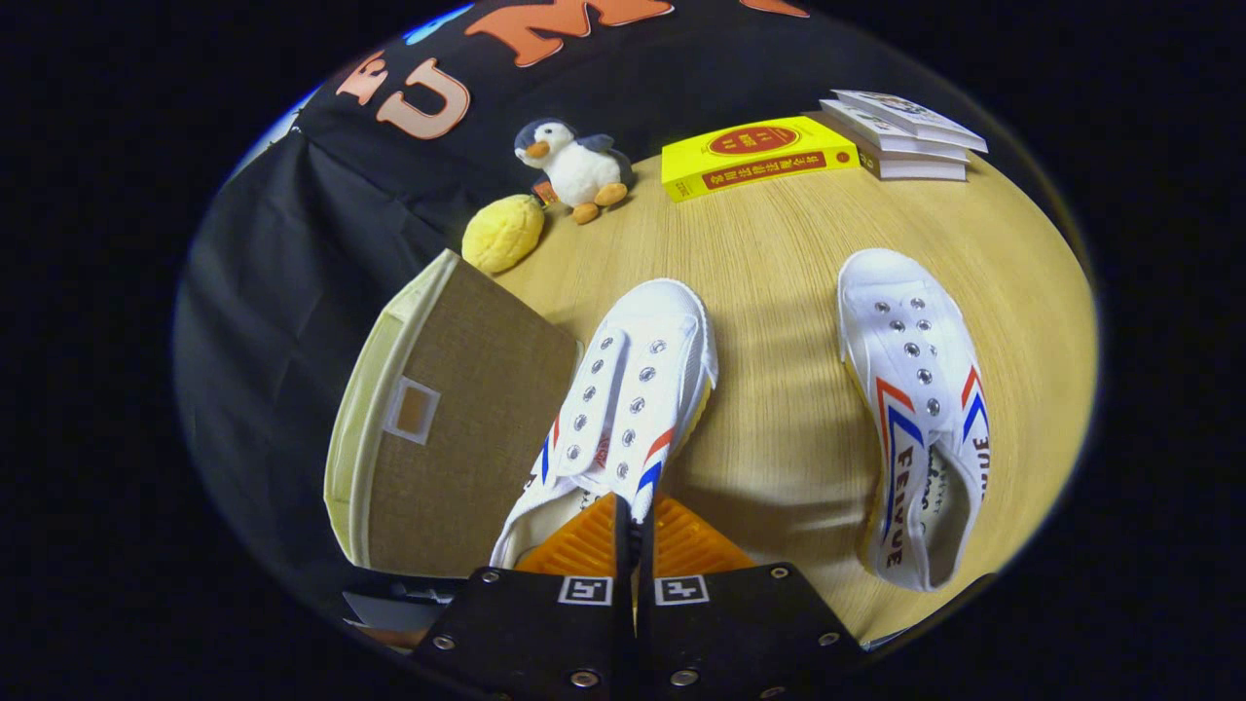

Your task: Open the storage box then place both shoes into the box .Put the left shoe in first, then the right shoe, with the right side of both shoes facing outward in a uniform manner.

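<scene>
Box (458,428) sits at the worktop's (779,428) left edge, lid on, label window facing up; not yet opened as far as can be seen, though the shoe overlaps its right side.

Near shoe (623,399) lies just right of the box, toe pointing toward the far edge. The fingers (635,531) are pressed close together on the side wall of its heel opening, one inside the shoe and one outside. The fabric passes between them, so I judge it pinched, a rim grip suited to carrying the shoe. Which foot it fits I cannot tell for sure.

Second shoe (915,419) rests free on the worktop's right half, well apart from the first, toe also toward the far edge, striped side showing. Probably left there to be packed after the first.

Along the far edge, out of the working area: yellow soft toy (502,232), plush penguin (577,167), yellow book (754,156), stack of white books (905,136) at the far right corner.
</scene>
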`<state>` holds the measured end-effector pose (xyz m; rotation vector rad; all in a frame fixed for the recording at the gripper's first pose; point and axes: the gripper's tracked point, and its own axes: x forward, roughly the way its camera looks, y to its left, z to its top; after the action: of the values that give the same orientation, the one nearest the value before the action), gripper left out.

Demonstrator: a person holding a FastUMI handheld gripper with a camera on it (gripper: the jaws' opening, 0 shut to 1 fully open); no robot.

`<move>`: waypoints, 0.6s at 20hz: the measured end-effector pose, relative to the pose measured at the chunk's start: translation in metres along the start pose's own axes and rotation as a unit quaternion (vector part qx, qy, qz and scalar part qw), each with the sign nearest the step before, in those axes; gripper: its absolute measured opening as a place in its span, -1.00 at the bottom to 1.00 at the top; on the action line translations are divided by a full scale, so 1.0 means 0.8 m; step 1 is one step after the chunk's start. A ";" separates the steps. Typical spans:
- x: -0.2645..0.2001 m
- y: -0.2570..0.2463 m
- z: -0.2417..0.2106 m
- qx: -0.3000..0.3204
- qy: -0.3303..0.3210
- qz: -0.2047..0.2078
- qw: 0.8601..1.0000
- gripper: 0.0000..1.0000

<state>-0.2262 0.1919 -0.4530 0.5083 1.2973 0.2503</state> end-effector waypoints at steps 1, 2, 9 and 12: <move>-0.008 0.009 0.011 0.003 -0.008 0.008 1.000 -0.97; -0.016 0.021 0.023 0.001 -0.017 0.014 1.000 -0.97; -0.066 0.116 0.094 -0.074 -0.062 0.043 0.994 -0.97; -0.060 0.169 0.099 -0.102 -0.056 0.066 0.991 -0.97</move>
<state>-0.1492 0.2695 -0.3312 0.4281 1.1169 0.4529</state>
